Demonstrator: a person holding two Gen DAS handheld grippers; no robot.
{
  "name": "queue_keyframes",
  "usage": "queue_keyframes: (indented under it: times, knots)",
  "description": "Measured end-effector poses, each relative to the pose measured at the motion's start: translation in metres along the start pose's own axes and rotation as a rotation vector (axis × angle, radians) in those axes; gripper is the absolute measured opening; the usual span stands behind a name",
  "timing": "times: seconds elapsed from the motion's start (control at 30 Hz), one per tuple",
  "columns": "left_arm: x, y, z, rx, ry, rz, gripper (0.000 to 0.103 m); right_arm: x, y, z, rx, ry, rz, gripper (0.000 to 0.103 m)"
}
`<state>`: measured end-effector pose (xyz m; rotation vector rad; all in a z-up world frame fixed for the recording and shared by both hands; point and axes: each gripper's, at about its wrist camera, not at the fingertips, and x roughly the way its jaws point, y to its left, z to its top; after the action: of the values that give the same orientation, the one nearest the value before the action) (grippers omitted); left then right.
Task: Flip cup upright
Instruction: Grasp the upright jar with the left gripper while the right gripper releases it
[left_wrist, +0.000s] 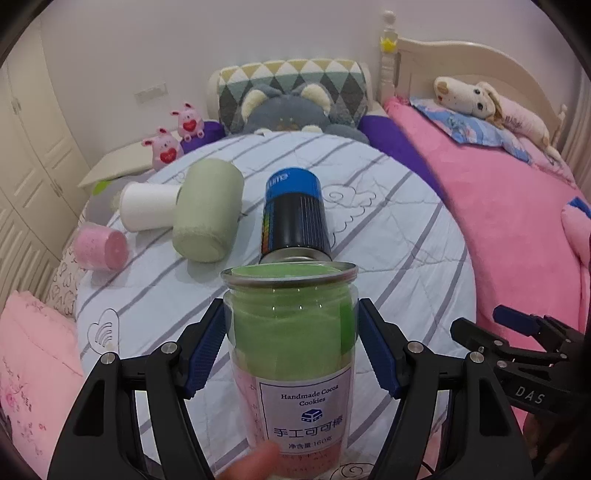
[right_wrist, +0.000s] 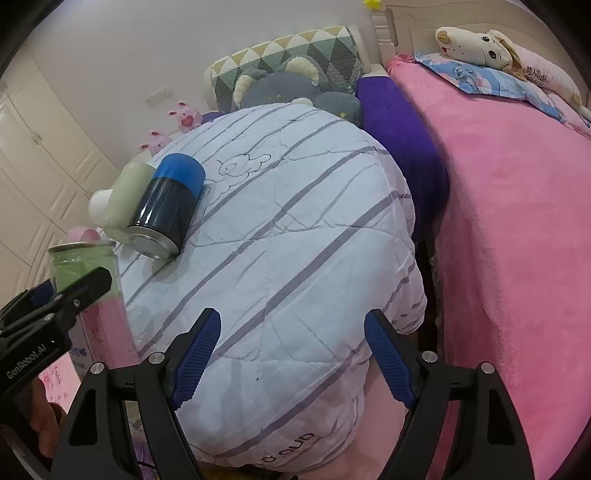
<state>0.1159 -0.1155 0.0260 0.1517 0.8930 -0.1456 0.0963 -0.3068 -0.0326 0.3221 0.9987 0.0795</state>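
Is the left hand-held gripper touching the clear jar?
Touching. The left wrist view shows both blue fingers pressed against the sides of the jar, held between them by the left hand-held gripper.

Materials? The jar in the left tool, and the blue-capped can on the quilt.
Jar: clear, glossy, likely plastic or glass; contents show through, metal-looking rim. Can: probably metal, shiny silver base, dark glossy body; blue cap looks plastic.

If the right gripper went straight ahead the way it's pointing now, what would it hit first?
Most likely the striped quilt: the open, empty right gripper points down at its bare surface. The blue-capped can lies off to the left, apparently outside that line.
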Motion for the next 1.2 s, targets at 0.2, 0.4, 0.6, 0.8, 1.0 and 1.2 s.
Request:
queue_keyframes:
  times: [0.2,0.4,0.6,0.8,1.0,1.2]
  knots:
    - [-0.012,0.003,0.002,-0.006,-0.050,0.025,0.072,-0.008,0.003,-0.001,-0.008,-0.019,-0.005,0.082]
    - [-0.024,0.004,0.006,-0.001,-0.113,0.053,0.072,-0.013,0.005,0.000,-0.011,-0.035,-0.012,0.082]
    - [-0.023,0.006,0.003,-0.005,-0.119,0.042,0.072,-0.011,0.008,-0.001,-0.015,-0.025,-0.015,0.082]
    - [-0.026,0.004,-0.006,0.010,-0.123,0.055,0.072,-0.011,0.011,-0.003,-0.022,-0.021,-0.023,0.082]
    - [-0.029,0.005,-0.009,0.003,-0.124,0.050,0.073,-0.014,0.015,-0.008,-0.027,-0.029,-0.029,0.082]
    - [-0.030,0.007,-0.011,0.003,-0.127,0.043,0.075,-0.023,0.021,-0.013,-0.039,-0.046,-0.040,0.082]
